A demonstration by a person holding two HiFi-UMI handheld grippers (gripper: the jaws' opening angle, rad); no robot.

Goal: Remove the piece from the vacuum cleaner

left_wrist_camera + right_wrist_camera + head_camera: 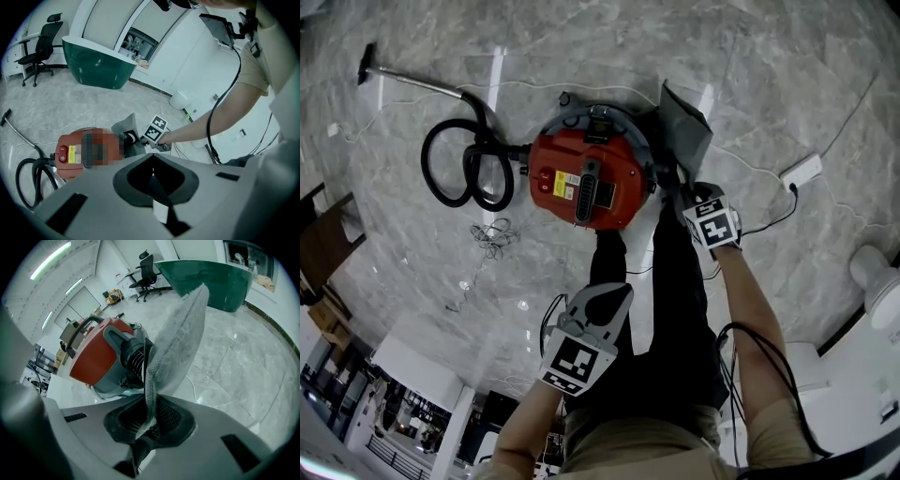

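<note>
Grey mesh piece (178, 333) is pinched in the right gripper (147, 422).

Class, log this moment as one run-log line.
right gripper: shut on grey cloth piece | left gripper: shut, empty | vacuum cleaner: on floor

On the marble floor (750, 56), a white power strip (801, 170) lies at two o'clock, a tangled wire (492, 236) at nine o'clock.

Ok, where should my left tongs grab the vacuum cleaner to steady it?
Probably the black carry handle on top of the red vacuum cleaner, from above: it is a narrow raised bar, and the right tongs pinch the grey fabric piece at its side.
</note>
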